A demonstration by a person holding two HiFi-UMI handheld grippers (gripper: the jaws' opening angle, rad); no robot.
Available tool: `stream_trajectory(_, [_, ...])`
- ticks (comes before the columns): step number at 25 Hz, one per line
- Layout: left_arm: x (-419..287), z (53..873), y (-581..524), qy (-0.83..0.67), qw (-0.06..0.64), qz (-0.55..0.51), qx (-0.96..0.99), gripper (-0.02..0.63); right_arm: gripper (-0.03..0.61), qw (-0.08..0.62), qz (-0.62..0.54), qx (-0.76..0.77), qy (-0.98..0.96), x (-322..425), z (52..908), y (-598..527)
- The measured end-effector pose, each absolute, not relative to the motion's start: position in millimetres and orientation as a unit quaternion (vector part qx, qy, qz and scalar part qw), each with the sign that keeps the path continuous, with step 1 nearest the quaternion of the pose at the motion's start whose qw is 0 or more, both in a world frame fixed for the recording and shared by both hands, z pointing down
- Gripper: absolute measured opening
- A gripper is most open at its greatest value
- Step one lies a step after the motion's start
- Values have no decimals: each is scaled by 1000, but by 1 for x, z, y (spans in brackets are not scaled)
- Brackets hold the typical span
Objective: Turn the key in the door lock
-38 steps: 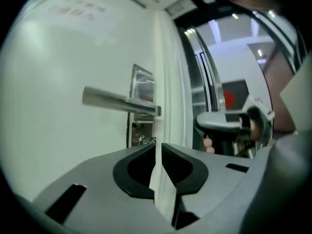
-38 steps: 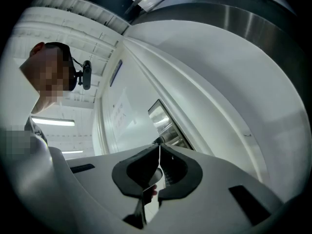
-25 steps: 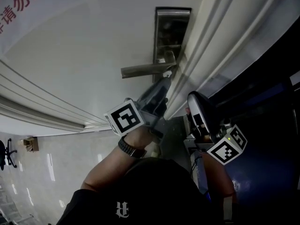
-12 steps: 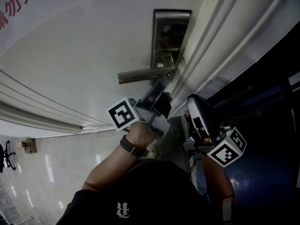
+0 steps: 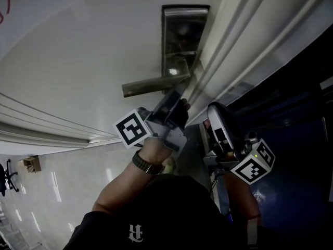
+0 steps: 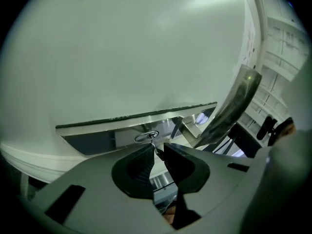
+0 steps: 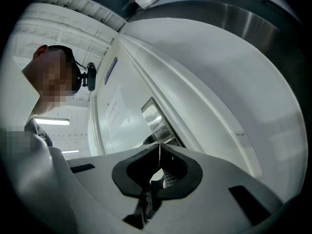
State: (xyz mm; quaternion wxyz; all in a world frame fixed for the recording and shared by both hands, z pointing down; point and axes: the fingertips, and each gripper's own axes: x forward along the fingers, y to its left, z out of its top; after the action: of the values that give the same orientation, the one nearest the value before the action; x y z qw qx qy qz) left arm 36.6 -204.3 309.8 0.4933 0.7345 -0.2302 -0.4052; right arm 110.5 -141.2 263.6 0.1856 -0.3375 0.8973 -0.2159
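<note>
up close, 1 key in 1 door lock plate w/ 1 lever handle beside. 2 grippers: left gripper jaws clamped on key; right gripper jaws together.

Black wristwatch, dark shirt, white logo

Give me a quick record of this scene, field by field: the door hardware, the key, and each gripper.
lock plate: metal, mounted on the pale door
lever handle: roughly level, sticking out from the plate
key: small, at the plate near the handle's base
left gripper: jaws pinched on the key
right gripper: jaws together, nothing between them, held off the lock
</note>
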Motion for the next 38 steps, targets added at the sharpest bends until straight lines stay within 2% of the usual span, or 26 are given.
stream_trajectory(6, [39,308,-203,-310,440,-316,781,66,17,190,-216,-329,899,109,261,-141])
stream_trajectory(11, [39,310,-203,-318,446,-306,778,66,17,194,-218,-323,900,110,260,-141])
stream_trajectory(16, [38,310,-203,-348,422,-278,790,66,17,198,-221,-316,901,111,260,-140])
stream_trajectory(32, [41,310,-203,-451,268,-93,846,72,17,212,-227,-299,902,115,259,-139])
stream_trajectory(38, [42,310,-202,-493,171,17,853,72,17,219,-231,-288,903,115,258,-137])
